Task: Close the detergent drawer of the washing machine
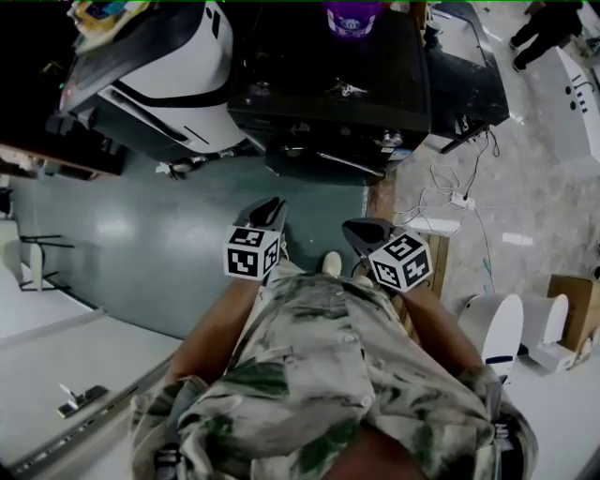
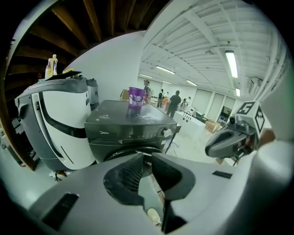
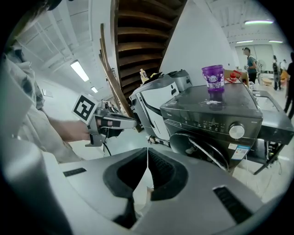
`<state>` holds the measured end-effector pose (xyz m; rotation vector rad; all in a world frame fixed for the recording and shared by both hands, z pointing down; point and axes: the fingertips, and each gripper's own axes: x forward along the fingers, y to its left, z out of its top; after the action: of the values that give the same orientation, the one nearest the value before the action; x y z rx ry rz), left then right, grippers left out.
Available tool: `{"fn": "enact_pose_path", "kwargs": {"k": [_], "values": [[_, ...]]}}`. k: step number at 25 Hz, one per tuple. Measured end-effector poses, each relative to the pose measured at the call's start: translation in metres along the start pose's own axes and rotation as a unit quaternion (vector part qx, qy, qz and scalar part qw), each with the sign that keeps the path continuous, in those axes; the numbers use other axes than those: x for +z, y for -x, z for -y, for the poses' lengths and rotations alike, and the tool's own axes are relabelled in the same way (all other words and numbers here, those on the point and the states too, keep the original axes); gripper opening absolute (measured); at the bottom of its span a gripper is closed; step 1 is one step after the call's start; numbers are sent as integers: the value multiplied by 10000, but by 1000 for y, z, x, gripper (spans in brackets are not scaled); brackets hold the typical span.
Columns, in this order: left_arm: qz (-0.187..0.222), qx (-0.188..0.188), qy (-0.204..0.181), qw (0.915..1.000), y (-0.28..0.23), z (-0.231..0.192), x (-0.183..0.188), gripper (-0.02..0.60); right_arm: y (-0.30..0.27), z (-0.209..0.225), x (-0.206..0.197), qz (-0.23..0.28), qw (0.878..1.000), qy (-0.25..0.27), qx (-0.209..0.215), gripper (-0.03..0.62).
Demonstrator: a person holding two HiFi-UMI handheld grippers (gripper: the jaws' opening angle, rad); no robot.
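The black washing machine (image 1: 328, 84) stands ahead of me, apart from both grippers. Its detergent drawer (image 2: 103, 134) sits at the left end of the control panel (image 3: 206, 120) and looks flush with it. A round door (image 3: 202, 149) lies below. My left gripper (image 1: 274, 202) is held in front of my chest; its jaws (image 2: 147, 158) stand a little apart with nothing between them. My right gripper (image 1: 354, 227) hangs beside it, jaws (image 3: 147, 151) pressed together and empty. Each gripper shows in the other's view: the right gripper (image 2: 229, 137) and the left gripper (image 3: 115, 123).
A purple cup (image 1: 352, 17) stands on the washer's top. A white-and-black machine (image 1: 159, 66) stands to the washer's left. Cables and a power strip (image 1: 459, 199) lie on the floor at the right, with white fixtures (image 1: 492, 323) and a cardboard box (image 1: 572, 309) nearer. People (image 2: 173, 103) stand far behind.
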<state>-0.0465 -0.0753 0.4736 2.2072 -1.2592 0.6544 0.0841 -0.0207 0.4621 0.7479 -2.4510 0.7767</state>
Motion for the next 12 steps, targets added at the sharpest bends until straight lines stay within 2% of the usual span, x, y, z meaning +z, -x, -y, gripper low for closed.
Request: {"fn": "enact_pose_path", "kwargs": {"k": [6,12], "values": [[178,-432,-71,9989,19,34,4,43,13,-7,2,215,9998,11,30,26],[304,-865,106,9957,37,52,7,29,16,-14,9,339,9994,37,20,23]]}}
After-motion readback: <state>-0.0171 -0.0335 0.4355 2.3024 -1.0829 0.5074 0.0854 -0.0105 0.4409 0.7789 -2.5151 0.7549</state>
